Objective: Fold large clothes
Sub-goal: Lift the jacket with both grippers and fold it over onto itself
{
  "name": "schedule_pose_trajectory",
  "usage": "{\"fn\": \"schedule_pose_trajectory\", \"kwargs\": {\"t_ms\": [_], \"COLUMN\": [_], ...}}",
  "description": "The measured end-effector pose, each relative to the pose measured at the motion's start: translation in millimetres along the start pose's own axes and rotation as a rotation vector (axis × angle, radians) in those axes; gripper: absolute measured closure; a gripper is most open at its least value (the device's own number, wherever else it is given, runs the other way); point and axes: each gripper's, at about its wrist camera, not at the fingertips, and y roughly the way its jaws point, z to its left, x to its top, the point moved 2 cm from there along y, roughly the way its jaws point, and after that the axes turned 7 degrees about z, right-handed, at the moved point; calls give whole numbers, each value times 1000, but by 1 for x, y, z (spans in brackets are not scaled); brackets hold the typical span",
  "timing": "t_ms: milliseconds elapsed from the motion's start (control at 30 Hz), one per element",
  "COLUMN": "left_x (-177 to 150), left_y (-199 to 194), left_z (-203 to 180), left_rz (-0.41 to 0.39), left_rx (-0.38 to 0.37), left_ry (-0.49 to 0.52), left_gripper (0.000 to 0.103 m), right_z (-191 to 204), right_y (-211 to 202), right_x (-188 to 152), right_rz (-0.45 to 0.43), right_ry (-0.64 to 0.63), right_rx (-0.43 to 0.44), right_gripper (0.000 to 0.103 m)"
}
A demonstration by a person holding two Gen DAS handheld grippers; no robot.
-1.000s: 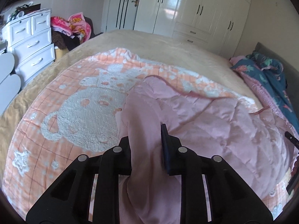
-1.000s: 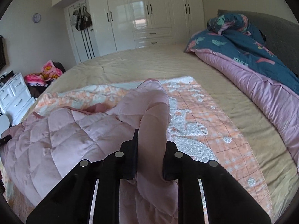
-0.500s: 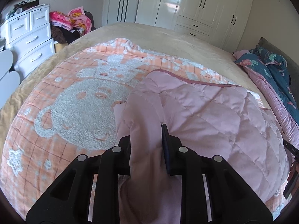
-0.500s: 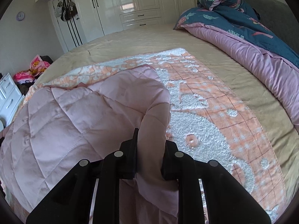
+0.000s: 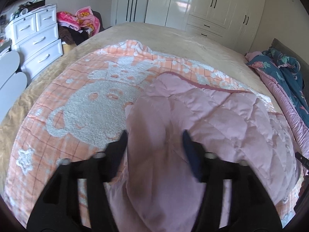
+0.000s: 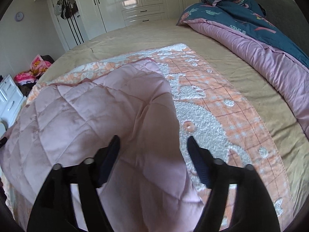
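Observation:
A pink quilted blanket (image 5: 222, 116) lies folded over on an orange-and-white bear-pattern blanket (image 5: 92, 104) on the bed. In the left wrist view my left gripper (image 5: 154, 135) is open, its jaws spread wide on either side of the pink blanket's left corner. In the right wrist view the pink blanket (image 6: 92, 112) shows with the orange blanket (image 6: 222, 112) to its right. My right gripper (image 6: 152, 140) is open too, jaws spread around the pink blanket's right corner, which rests loose between them.
The tan bedspread (image 5: 173, 36) extends beyond the blankets. A purple and dark floral duvet (image 6: 251, 34) is piled at the headboard side. White drawers (image 5: 36, 38) and a heap of pink clothes (image 5: 77, 19) stand at the left. White wardrobes (image 5: 212, 3) line the far wall.
Both grippers lowered the pink blanket's corners forward onto the orange blanket, then opened and let go. The pink blanket now lies flatter.

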Motion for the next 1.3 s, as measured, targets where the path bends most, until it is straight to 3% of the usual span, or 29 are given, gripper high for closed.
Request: {"fn": "schedule_pose_trajectory", "kwargs": {"t_ms": [100, 300, 367, 533, 633, 767, 967, 1167, 1233, 1300], "left_x": [-4, -31, -42, -80, -99, -105, -97, -87, -83, -80], "left_y": [-17, -38, -39, -26, -10, 10, 36, 56, 58, 54], "left_z": [-4, -1, 5, 36, 55, 58, 44, 35, 32, 30], "left_rz": [-16, 4, 21, 112, 150, 179, 172, 151, 138, 118], "left_rx": [11, 25, 8, -116, -261, -381, -449, -441, -435, -425], "left_ry": [10, -13, -51, -273, -454, -583, -646, -636, -612, -578], "left_gripper": [32, 11, 11, 11, 10, 10, 10, 12, 22, 39], "right_z": [-2, -10, -15, -28, -31, -25, -17, -11, -8, -6], "right_y": [-23, -52, -54, -46, -37, -20, 10, 26, 27, 25], "right_x": [-7, -30, -40, -68, -81, -88, -94, -82, -79, -75], "right_rz": [-38, -52, -36, 7, 42, 87, 122, 50, 34, 13], "right_ry": [29, 96, 141, 279, 339, 387, 486, 499, 488, 458], "right_rx": [44, 112, 134, 174, 216, 262, 362, 401, 416, 425], "right_gripper": [7, 6, 6, 6, 6, 6, 6, 6, 17, 44]}}
